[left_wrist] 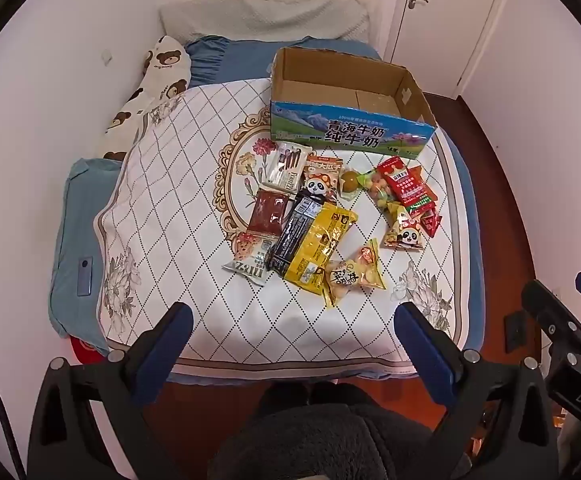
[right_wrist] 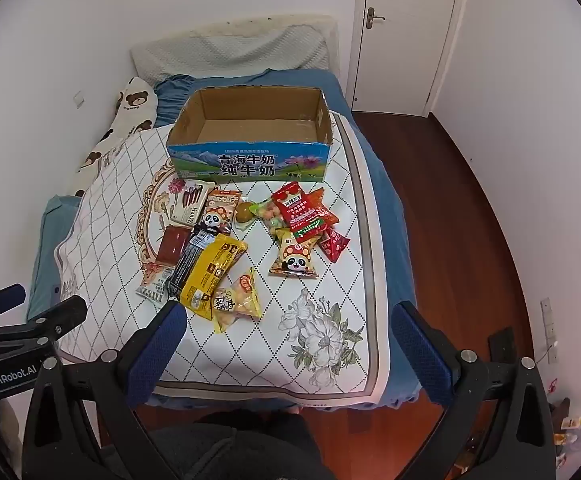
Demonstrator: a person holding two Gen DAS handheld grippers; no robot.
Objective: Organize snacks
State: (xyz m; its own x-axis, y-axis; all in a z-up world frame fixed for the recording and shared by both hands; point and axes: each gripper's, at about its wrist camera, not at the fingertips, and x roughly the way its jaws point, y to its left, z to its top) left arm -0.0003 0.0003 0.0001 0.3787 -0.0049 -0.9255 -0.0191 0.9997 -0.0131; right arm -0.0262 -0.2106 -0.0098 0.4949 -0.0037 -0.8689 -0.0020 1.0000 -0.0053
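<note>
I am looking down on a bed [left_wrist: 158, 216] in a white-walled room, with a quilted white cover printed with a diamond grid and grey flowers, a blue sheet under it, and a white door [right_wrist: 406, 32] behind on the right.

My left gripper [left_wrist: 292, 330] hangs above the near edge of the bed, its blue-padded jaws spread wide with nothing between them. My right gripper [right_wrist: 286, 330] is beside it, also spread wide and empty, over the near right part of the cover. Each shows at the margin of the other's view.

Nearest the grippers lies a yellow triangular snack bag [left_wrist: 356, 276], touching a long yellow packet [left_wrist: 316, 246] that overlaps a black packet [left_wrist: 292, 236]. Left of those are a white-ended wrapper [left_wrist: 248, 262] and a dark red sachet [left_wrist: 268, 210]. Beyond them sit a white biscuit-stick pack [left_wrist: 286, 166] and an orange panda packet [left_wrist: 320, 176].

To the right, apart from that cluster, is a second heap: a red packet [right_wrist: 302, 210] lying over a clear bag of coloured sweets [right_wrist: 272, 216], a small round green item [right_wrist: 244, 213] just beside it, a panda pouch [right_wrist: 294, 262] in front, and small red wrappers [right_wrist: 334, 244] at the right.

Further back stands an open cardboard milk box [right_wrist: 250, 162], blue printed front toward me, with nothing visible inside. Behind it are a blue pillow [left_wrist: 210, 60] and a bear-print cushion [left_wrist: 158, 76] along the left wall.
</note>
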